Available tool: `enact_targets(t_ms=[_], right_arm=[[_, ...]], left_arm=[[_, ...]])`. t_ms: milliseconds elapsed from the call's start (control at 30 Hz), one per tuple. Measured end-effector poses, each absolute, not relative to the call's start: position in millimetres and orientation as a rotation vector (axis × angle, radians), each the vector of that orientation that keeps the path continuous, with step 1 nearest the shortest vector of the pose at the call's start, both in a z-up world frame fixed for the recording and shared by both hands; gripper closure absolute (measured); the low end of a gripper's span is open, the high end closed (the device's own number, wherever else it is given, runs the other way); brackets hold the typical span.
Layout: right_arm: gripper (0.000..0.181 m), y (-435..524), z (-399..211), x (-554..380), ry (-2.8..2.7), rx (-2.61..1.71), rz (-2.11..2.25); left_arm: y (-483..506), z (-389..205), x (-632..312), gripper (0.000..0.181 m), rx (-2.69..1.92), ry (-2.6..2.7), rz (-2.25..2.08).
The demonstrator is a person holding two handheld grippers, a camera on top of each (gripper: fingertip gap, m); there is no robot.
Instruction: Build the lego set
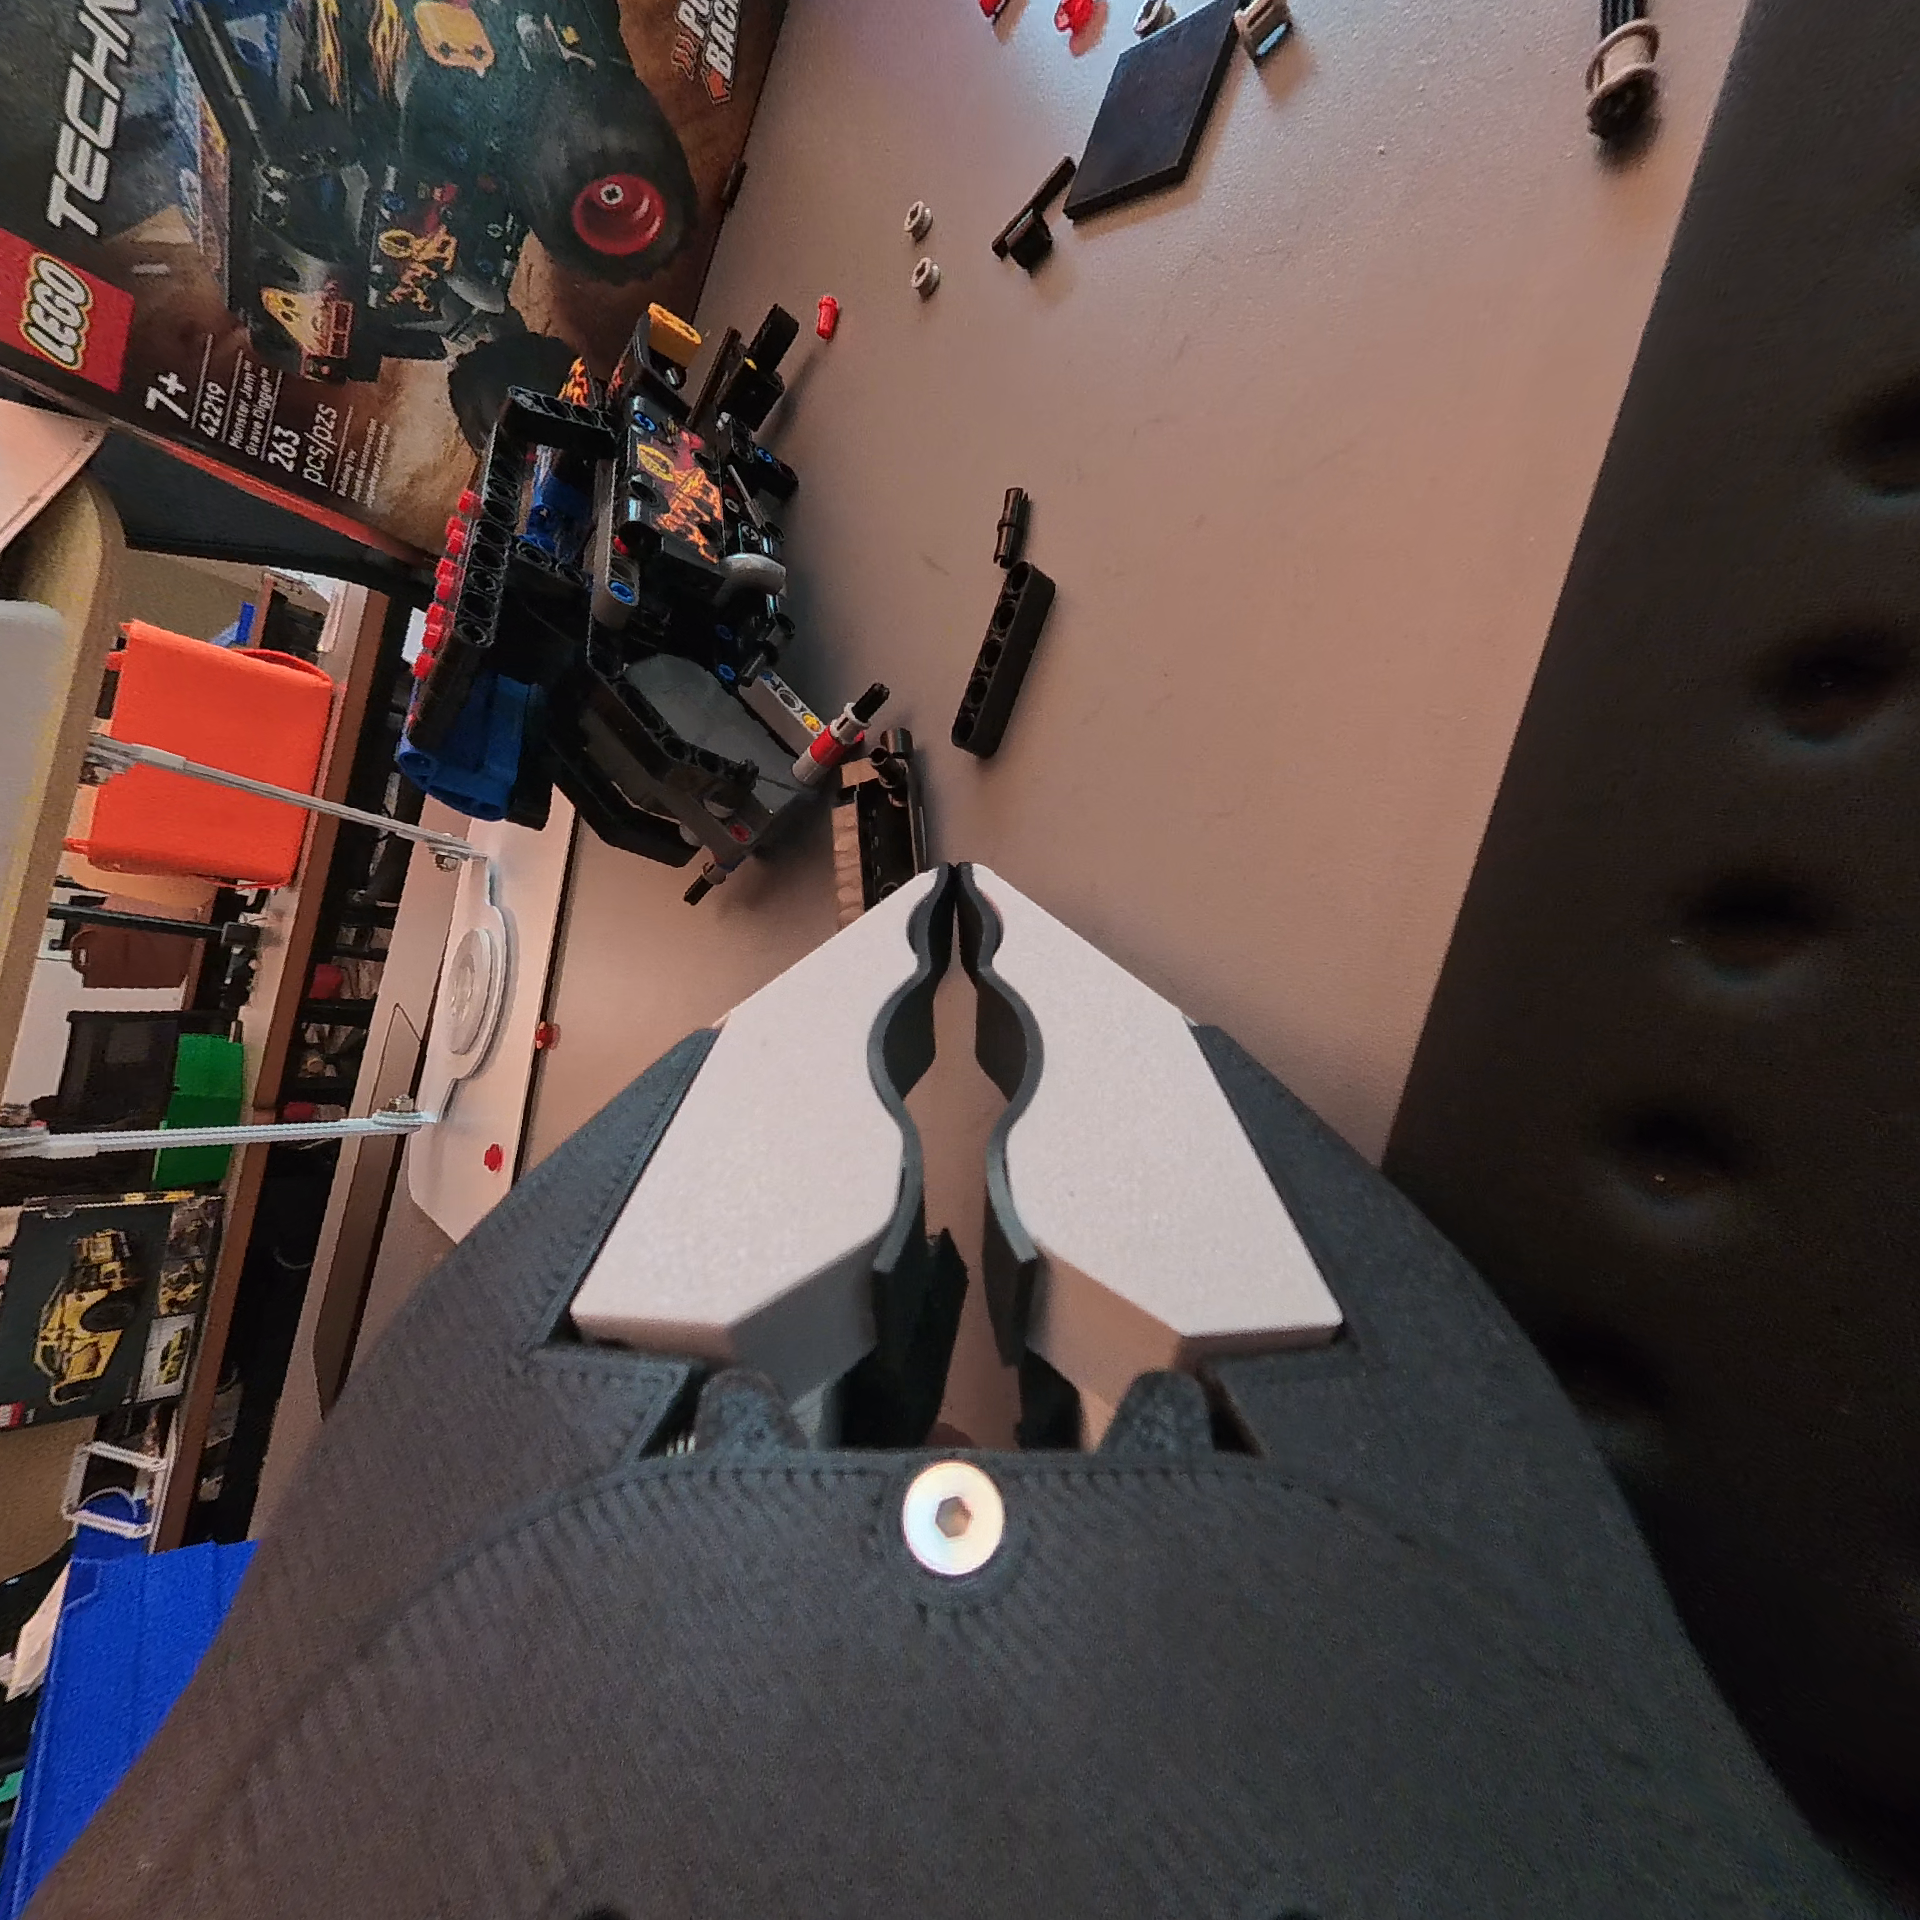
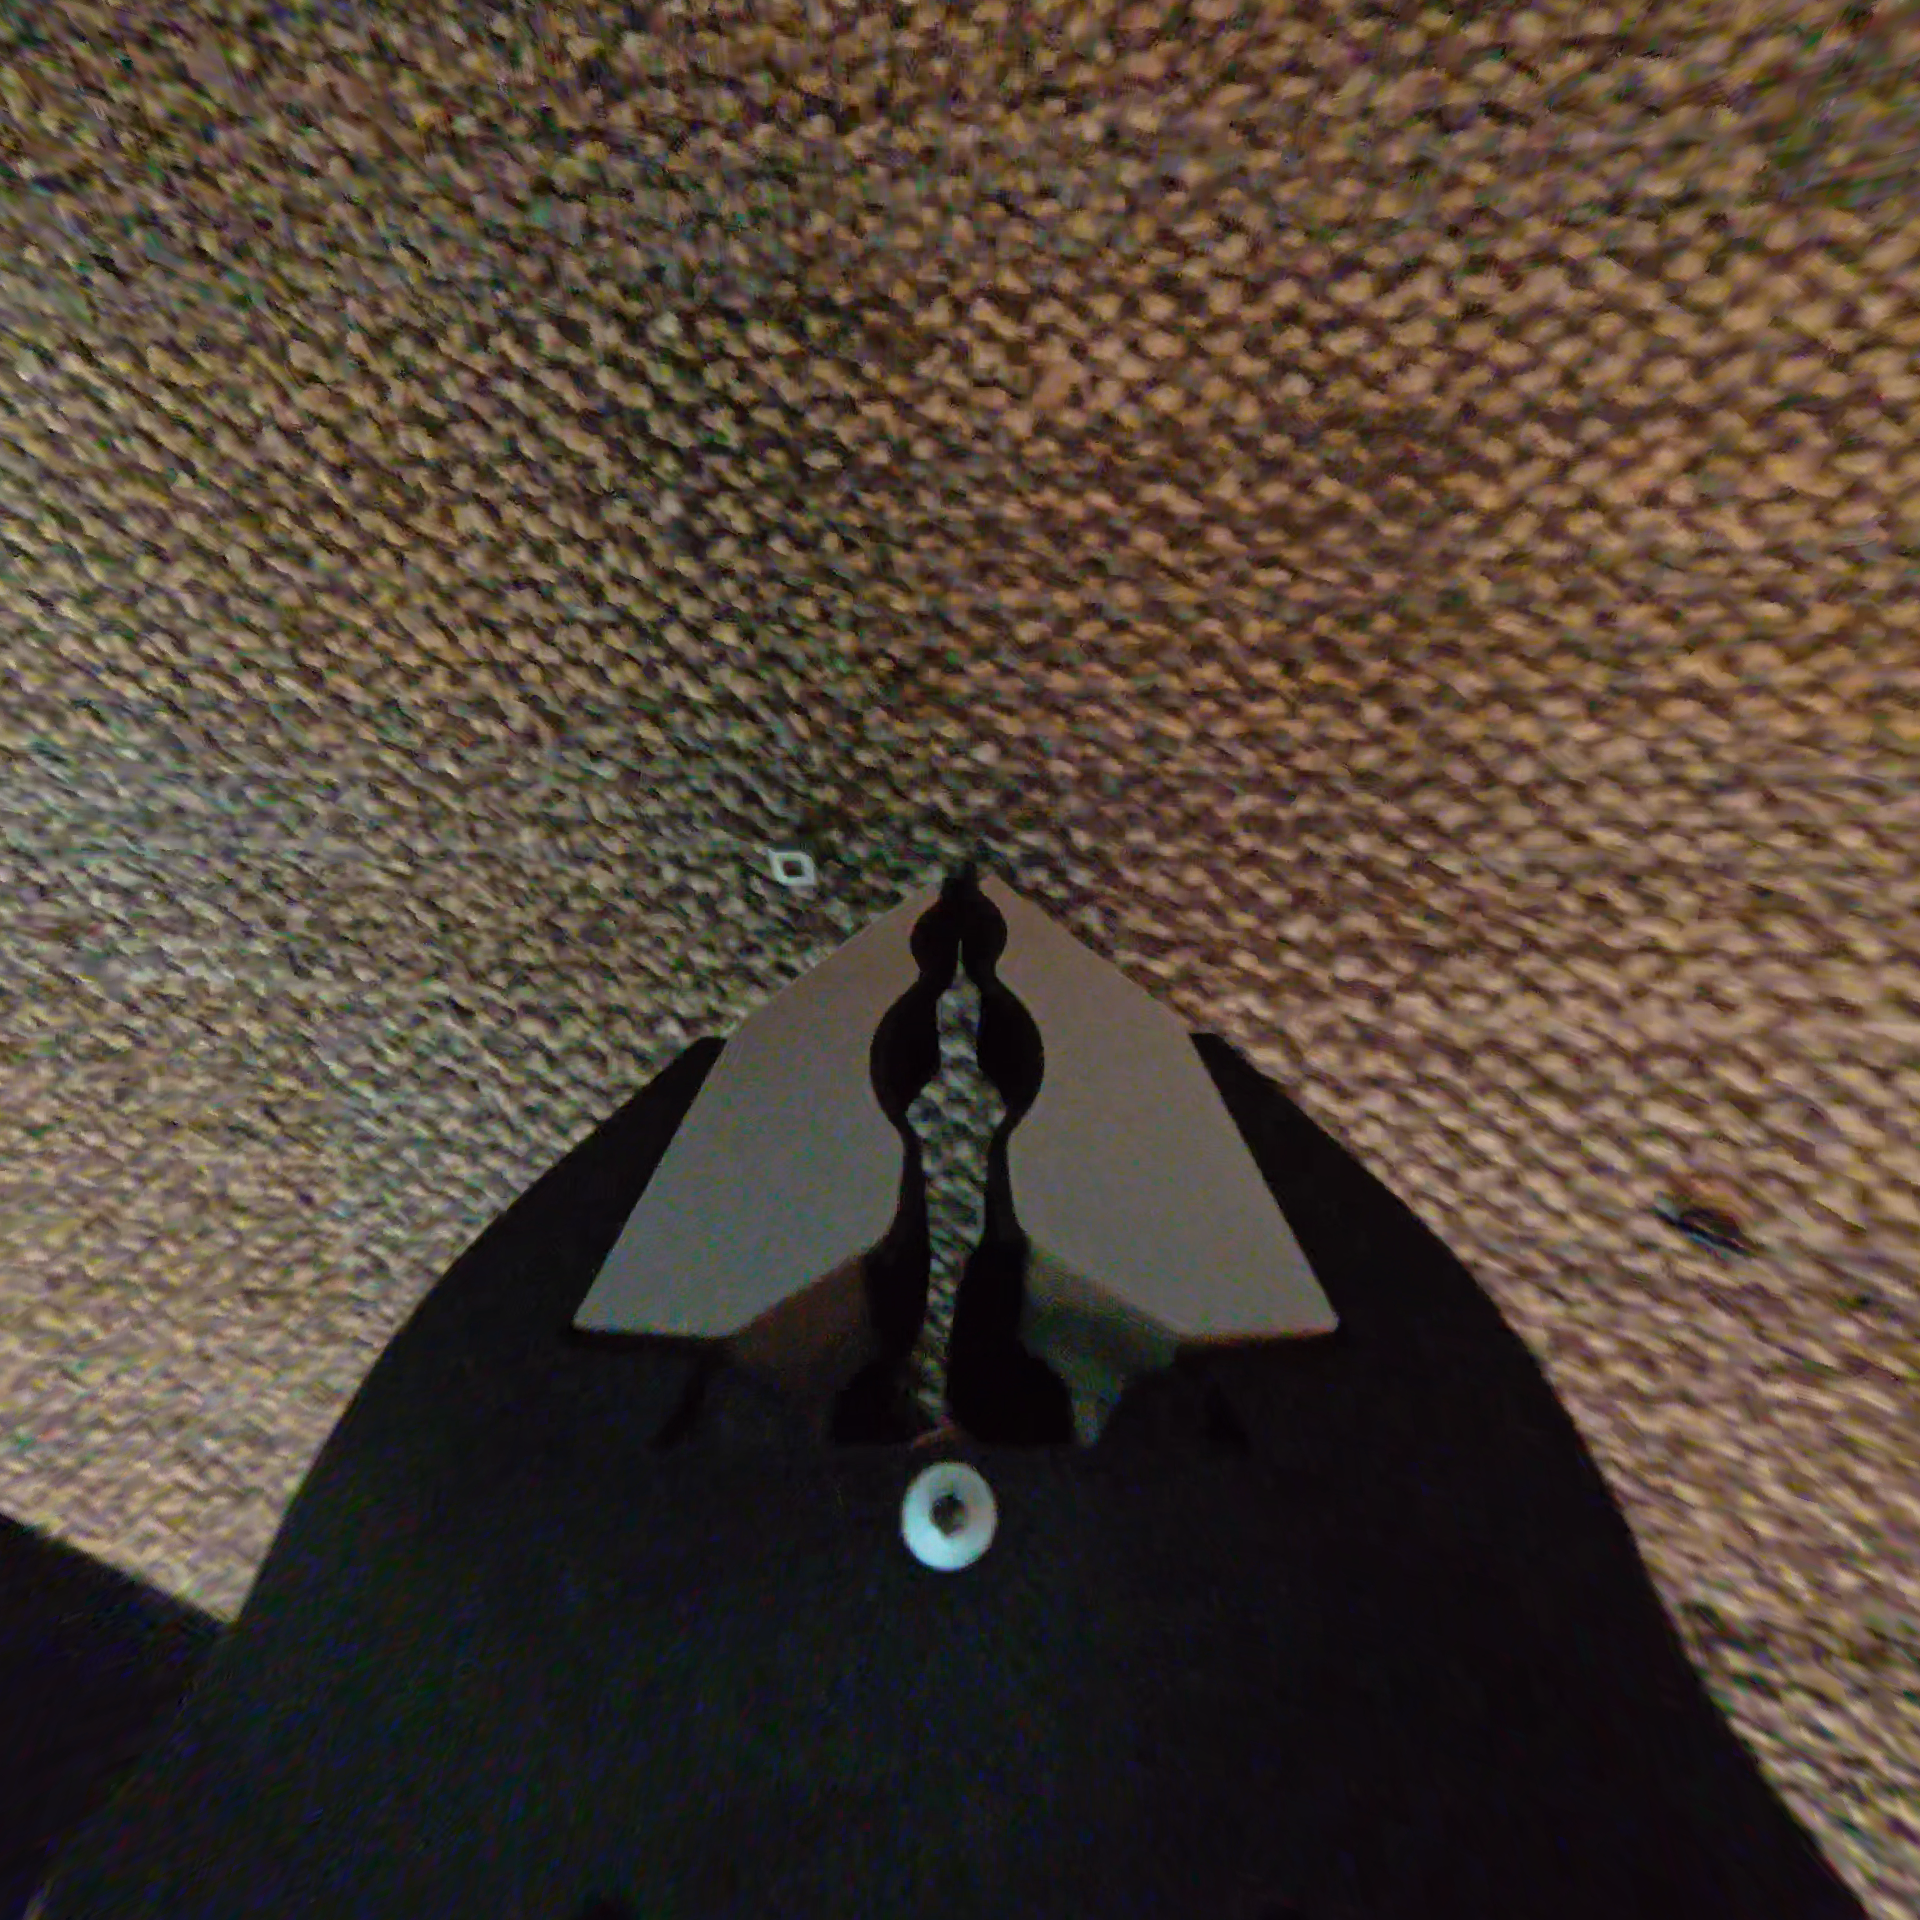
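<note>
In the left wrist view, a partly built black, blue and orange-flame lego truck (image 1: 623, 623) lies on the pale table (image 1: 1247, 520). My left gripper (image 1: 954, 873) is shut and empty, its tips just short of a small black toothed piece (image 1: 878, 821) beside the truck. A black beam with several holes (image 1: 1003, 660) and a small black pin (image 1: 1011, 520) lie to the right of the truck. In the right wrist view, my right gripper (image 2: 961, 883) is shut and empty, pointing at brown carpet (image 2: 1039, 416); no lego shows there.
The lego box (image 1: 312, 208) lies at the far left of the table. A flat black panel (image 1: 1158, 104), small grey bushes (image 1: 923, 249), red bits (image 1: 826, 315) and a tan-hubbed wheel (image 1: 1621, 73) lie farther off. A dark chair back (image 1: 1714, 831) fills the right. A small white bit (image 2: 792, 868) lies on the carpet.
</note>
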State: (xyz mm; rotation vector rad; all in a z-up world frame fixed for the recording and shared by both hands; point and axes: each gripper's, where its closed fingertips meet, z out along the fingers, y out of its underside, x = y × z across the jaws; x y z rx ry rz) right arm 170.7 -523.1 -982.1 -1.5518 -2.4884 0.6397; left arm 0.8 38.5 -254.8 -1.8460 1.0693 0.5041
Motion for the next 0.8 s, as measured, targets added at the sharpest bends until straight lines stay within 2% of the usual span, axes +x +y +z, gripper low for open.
enact_targets(t_ms=[267,433,533,567,667,733,800], right_arm=[[0.181,-429.8,-940.7,166.5,-2.037,-1.964,1.007],[0.181,-420.1,-919.9,166.8,-1.859,-2.073,1.263],[0.179,-451.5,-926.5,171.6,-2.098,-1.907,1.186],[0.166,-469.5,-932.0,173.9,-2.233,-1.797,1.118],[0.160,-516.9,-951.2,178.5,-2.493,-1.546,0.920],[0.148,-536.1,-965.3,178.8,-2.567,-1.462,0.789],[0.145,-550.9,-975.8,179.3,-2.623,-1.393,0.689]], left_arm=[[37.9,-255.3,0.7,0.181,-1.848,1.068,0.503],[38.5,-254.9,0.5,0.181,-1.848,1.066,0.503],[38.0,-255.2,0.2,0.181,-1.850,1.066,0.504],[38.0,-255.2,0.2,0.181,-1.851,1.066,0.504],[38.6,-256.1,0.3,0.181,-1.855,1.066,0.504],[38.5,-256.2,0.6,0.181,-1.856,1.066,0.502],[38.6,-256.0,0.2,0.181,-1.854,1.067,0.504]])
